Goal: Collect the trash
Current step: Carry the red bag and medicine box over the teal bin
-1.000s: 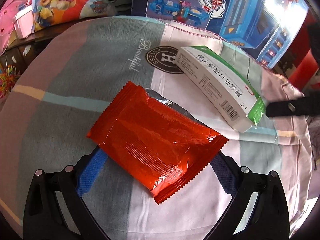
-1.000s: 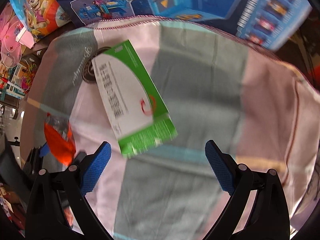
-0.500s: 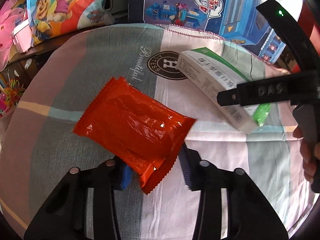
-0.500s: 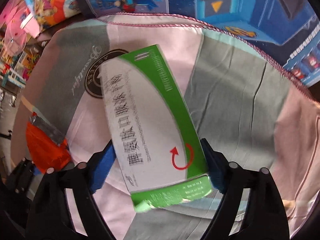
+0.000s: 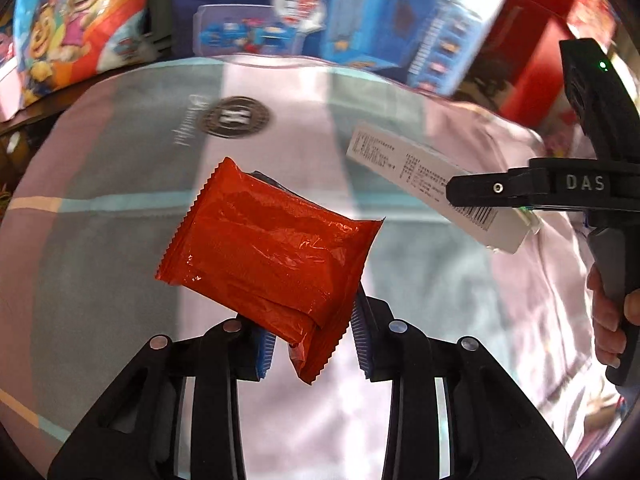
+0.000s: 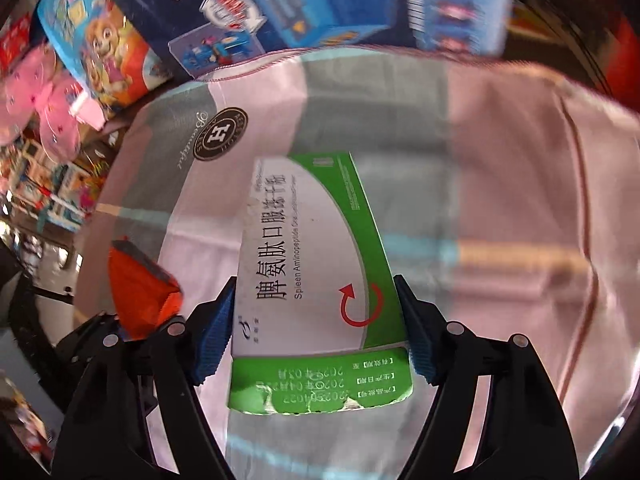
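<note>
- Left tool (image 5: pixel 312 346) pinched tight on the orange wrapper (image 5: pixel 272 254), blue pads pressing its lower corner from both sides
- Orange wrapper up in the air over the table (image 5: pixel 100 208), tilted, crinkly and shiny, with a zigzag edge at each end
- From the right wrist view, only a bit of the orange wrapper (image 6: pixel 140 284) showing at the left, with black parts of the other tool under it
- Right tool (image 6: pixel 316 328) squeezed on the green and white box (image 6: pixel 316 264), one blue pad on each long side near the close end
- Green and white box lifted off the table (image 6: pixel 500 184), flat face up, with a red curved arrow and black writing on the white part
- Torn green flap on the near end of the box, with small white print on it
- From the left wrist view, the same box (image 5: pixel 420 184) off to the right, side with a barcode showing, held by the black right tool (image 5: pixel 496 190)
- Bare hand (image 5: pixel 612 312) wrapped around the grey handle of the right tool at the far right edge
- Striped cloth (image 5: pixel 400 128) in pink, grey and light blue over the table, with a round dark badge (image 5: pixel 236 117) printed on it
- Big blue toy box (image 6: pixel 280 4) and a cartoon puppy bag (image 5: pixel 76 28) past the far edge of the table, blurry
</note>
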{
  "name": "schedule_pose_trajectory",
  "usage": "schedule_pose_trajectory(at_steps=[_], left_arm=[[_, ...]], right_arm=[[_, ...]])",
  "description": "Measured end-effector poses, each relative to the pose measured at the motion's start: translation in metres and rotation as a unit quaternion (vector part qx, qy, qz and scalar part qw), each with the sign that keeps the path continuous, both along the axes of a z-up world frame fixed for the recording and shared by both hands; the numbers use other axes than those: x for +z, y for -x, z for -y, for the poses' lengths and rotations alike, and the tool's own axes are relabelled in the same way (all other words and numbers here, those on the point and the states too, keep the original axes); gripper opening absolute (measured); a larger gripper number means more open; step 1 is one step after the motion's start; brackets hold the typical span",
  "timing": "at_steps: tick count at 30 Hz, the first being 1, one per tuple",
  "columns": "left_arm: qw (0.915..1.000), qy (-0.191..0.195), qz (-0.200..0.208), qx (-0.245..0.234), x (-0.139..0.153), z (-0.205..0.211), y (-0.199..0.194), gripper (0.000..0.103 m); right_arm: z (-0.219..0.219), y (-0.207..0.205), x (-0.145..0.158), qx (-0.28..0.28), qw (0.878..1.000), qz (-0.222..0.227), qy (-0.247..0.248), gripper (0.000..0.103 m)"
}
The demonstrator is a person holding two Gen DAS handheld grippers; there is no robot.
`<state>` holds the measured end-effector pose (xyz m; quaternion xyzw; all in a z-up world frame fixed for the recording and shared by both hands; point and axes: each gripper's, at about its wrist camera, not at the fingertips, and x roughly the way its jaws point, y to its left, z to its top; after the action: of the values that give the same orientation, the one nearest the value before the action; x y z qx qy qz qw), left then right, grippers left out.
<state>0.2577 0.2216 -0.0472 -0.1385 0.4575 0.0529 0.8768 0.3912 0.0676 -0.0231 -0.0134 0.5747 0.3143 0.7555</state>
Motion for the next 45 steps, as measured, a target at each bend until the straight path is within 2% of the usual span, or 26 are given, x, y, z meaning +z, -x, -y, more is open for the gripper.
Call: schedule_pose_trajectory(at_steps=[3,12,19,27,36,45], left_arm=[[0.9997,0.002,-0.001,-0.024,0.002,0.029,0.012,0.033],[0.9963,0.008,-0.002,-0.086,0.010,0.113,0.038,0.033],[0.9890,0.005,0.001,-0.148,0.026,0.190,0.043,0.033],[0.9769,0.005,0.002,-0.214,0.035,0.276,0.039,0.033],[0.9550,-0.005,-0.007,-0.296,0.038,0.376,0.033,0.033],[0.9271,-0.008,-0.024,-0.374,0.027,0.475,0.028,0.033]], right_arm=[[0.035,0.019,0.005,-0.022,0.999,-0.011,-0.021,0.070],[0.149,0.073,0.017,-0.070,0.997,-0.017,-0.027,0.069],[0.242,0.106,0.030,-0.127,0.989,-0.013,-0.069,0.069],[0.331,0.124,0.039,-0.190,0.976,-0.011,-0.109,0.069],[0.455,0.153,0.036,-0.283,0.951,-0.002,-0.126,0.069],[0.561,0.180,0.017,-0.366,0.923,-0.003,-0.120,0.069]])
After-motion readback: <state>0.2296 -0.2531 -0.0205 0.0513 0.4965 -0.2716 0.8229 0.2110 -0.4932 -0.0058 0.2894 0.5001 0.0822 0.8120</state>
